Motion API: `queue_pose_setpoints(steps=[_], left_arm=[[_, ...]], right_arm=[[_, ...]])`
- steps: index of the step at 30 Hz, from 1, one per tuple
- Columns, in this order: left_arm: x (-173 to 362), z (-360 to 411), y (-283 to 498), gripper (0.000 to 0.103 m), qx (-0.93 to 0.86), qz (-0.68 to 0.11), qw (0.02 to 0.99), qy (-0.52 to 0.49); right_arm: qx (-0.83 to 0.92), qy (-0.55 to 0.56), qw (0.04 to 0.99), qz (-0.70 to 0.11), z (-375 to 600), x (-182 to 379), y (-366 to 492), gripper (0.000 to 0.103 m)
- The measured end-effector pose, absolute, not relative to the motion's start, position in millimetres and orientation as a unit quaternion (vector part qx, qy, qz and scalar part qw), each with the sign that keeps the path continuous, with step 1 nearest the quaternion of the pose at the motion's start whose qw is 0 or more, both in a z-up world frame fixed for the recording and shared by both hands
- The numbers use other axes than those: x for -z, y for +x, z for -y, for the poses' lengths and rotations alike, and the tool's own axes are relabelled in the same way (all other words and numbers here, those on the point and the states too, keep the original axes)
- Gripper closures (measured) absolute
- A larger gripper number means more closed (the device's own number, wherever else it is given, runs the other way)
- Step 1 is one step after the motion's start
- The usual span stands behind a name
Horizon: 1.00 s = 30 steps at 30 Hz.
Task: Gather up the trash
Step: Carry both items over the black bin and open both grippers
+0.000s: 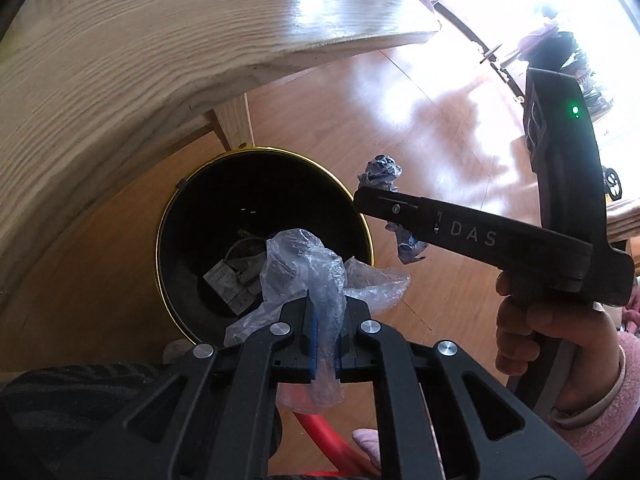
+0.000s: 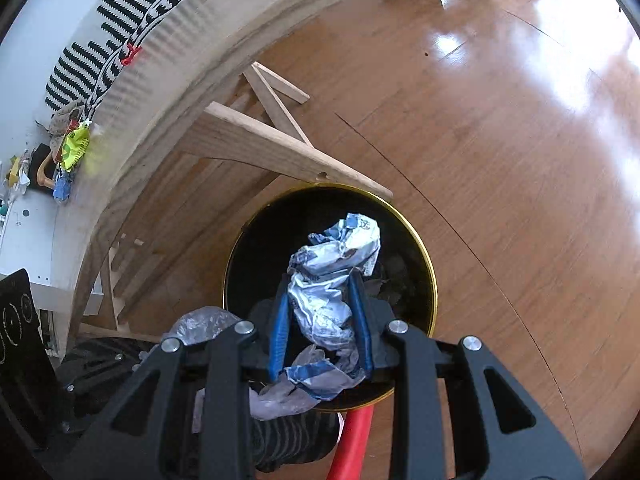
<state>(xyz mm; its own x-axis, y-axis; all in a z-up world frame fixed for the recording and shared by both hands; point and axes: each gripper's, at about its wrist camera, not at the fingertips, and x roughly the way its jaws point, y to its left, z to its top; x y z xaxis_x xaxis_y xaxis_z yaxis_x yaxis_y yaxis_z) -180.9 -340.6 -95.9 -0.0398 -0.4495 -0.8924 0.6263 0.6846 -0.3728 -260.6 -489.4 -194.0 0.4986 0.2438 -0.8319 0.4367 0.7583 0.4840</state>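
A black trash bin with a gold rim [image 1: 362, 224] [image 2: 431, 280] stands on the wooden floor beside a table leg; some scraps lie at its bottom. My left gripper [image 1: 325, 300] is shut on a clear plastic bag [image 1: 304, 264] and holds it over the bin's near edge. My right gripper [image 2: 322, 292] is shut on a crumpled blue-and-white wrapper [image 2: 332, 280] and holds it above the bin's mouth. In the left wrist view the right gripper [image 1: 362, 200] reaches in from the right with the wrapper [image 1: 380, 170] in it. The plastic bag also shows in the right wrist view [image 2: 200, 322].
A light wooden table [image 1: 120, 60] [image 2: 180, 32] stands over the bin, with its legs and braces [image 2: 280, 148] just behind it. A red tube [image 2: 352, 440] runs below the grippers. Wooden floor [image 2: 500, 160] spreads to the right. Small packets [image 2: 74, 148] lie at the table's far edge.
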Motion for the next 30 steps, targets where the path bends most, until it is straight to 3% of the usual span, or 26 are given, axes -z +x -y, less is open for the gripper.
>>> queue_pose_setpoints(steps=[6,8,9,10,11,12,13,22,30], left_arm=[[98,346,-180,0.098,0.388,-0.613,0.685,0.07],[104,346,-177,0.094,0.372,-0.622,0.685,0.076],[106,344,-176,0.081,0.361,-0.63,0.684,0.075],[107,342,-174,0.07,0.355,-0.633,0.685,0.071],[106,340,-172,0.038,0.352,-0.633,0.687,0.064],[102,336,-171,0.019,0.355,-0.625,0.694,0.05],[99,333,-171,0.015,0.358,-0.62,0.696,0.043],[52,331,-183,0.009,0.458,-0.554,0.696,0.014],[44,336,-186,0.006,0.474,-0.537,0.698,0.002]], right_arm=[[0.045,0.354,0.791,-0.497,489,194,-255,0.073],[0.042,0.362,0.789,-0.495,489,192,-255,0.054],[0.047,0.366,0.791,-0.488,491,189,-257,0.03],[0.052,0.369,0.793,-0.483,492,186,-259,0.019],[0.053,0.371,0.794,-0.479,494,184,-261,0.018],[0.054,0.374,0.796,-0.473,496,180,-264,0.016],[0.056,0.375,0.797,-0.469,498,177,-266,0.011],[0.119,0.292,0.866,-0.388,506,102,-289,0.007],[0.118,0.281,0.877,-0.372,506,85,-293,0.007]])
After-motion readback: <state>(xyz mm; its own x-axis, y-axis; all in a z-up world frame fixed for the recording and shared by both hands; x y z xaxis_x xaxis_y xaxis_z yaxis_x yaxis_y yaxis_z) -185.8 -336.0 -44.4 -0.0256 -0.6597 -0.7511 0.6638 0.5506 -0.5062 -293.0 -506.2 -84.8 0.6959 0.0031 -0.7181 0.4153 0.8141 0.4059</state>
